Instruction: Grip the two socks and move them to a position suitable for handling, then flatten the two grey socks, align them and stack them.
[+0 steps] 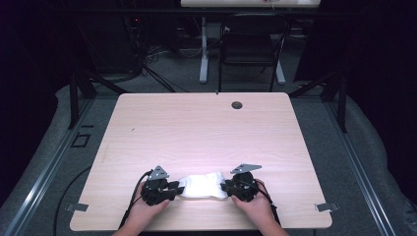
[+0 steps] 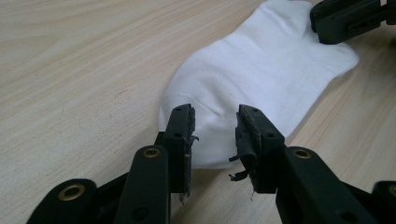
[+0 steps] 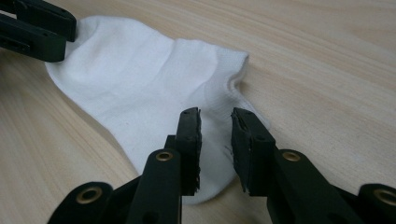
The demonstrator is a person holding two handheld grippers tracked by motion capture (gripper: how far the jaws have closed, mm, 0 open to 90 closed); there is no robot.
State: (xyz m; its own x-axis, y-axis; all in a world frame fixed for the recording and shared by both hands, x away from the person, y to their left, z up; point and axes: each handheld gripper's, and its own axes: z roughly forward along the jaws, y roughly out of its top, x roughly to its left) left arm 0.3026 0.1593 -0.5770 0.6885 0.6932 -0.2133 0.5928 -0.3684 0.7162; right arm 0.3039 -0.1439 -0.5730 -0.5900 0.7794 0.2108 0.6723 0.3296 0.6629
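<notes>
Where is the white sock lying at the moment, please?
In the high view, the sock lies flat near the table's front edge, between the left hand-held gripper and right hand-held gripper.

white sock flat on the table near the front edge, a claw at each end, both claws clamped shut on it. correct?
Not quite: the claws are open, not clamped. The left gripper view shows the left claw with a clear gap between its jaws over the sock, and the right gripper view shows the same for the right claw. The rest holds: white sock flat on the table near the front edge, a claw at each end.
</notes>
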